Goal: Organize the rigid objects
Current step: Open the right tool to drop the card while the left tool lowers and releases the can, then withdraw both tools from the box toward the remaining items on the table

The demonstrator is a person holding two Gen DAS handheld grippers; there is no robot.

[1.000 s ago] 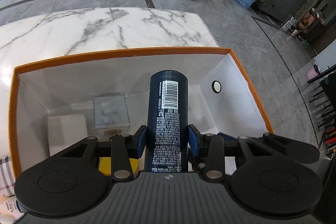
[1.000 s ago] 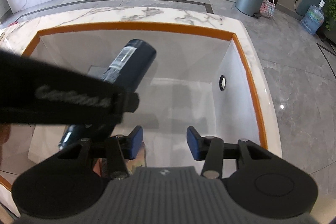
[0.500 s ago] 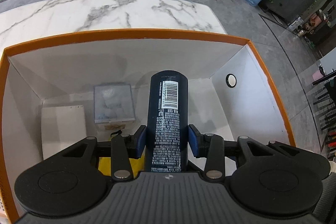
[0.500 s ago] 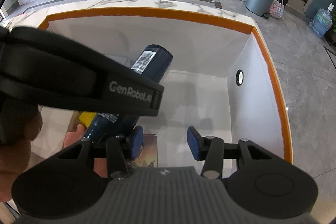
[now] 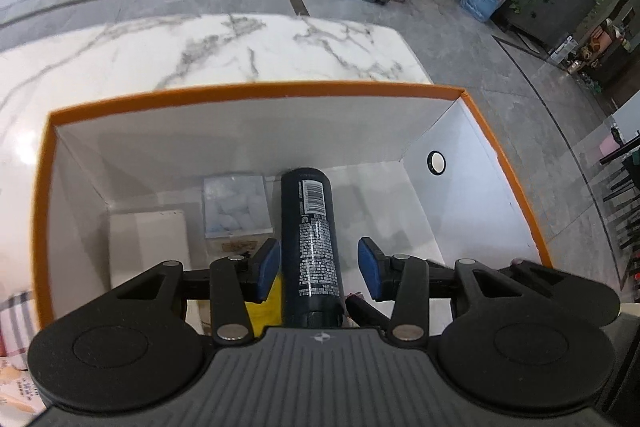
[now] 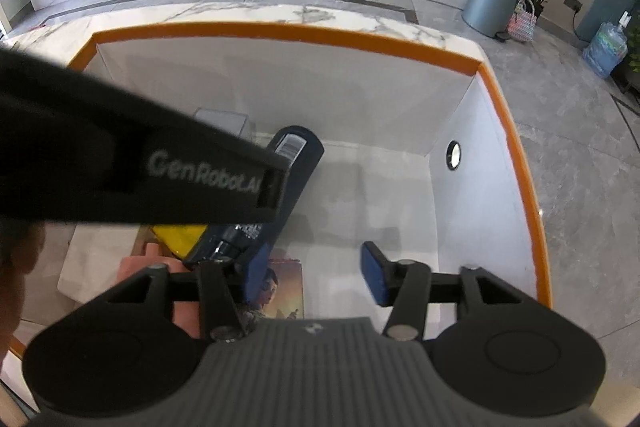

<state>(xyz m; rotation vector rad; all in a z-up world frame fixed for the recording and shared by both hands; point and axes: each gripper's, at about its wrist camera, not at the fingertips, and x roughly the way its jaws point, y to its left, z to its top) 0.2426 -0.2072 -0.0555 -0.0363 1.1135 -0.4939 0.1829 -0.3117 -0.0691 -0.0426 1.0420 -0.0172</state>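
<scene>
A dark blue spray can (image 5: 311,243) with a barcode lies lengthwise in the orange-rimmed white box (image 5: 256,91). My left gripper (image 5: 319,269) is open around it; the left pad is near the can and the right pad stands apart. In the right wrist view the can (image 6: 296,157) shows behind the left gripper's black body (image 6: 140,167). My right gripper (image 6: 314,273) is open and empty above the box floor.
In the box lie a pale blue packet (image 5: 236,205), a white box (image 5: 150,243), a yellow item (image 6: 180,237), a salmon item (image 6: 138,263) and a picture card (image 6: 276,289). The box stands on a marble table (image 5: 200,47). A striped cloth (image 5: 14,319) lies at the left.
My left gripper has opened and let go of the can, which now lies lower in the box. Both wrist views have pulled back slightly.
</scene>
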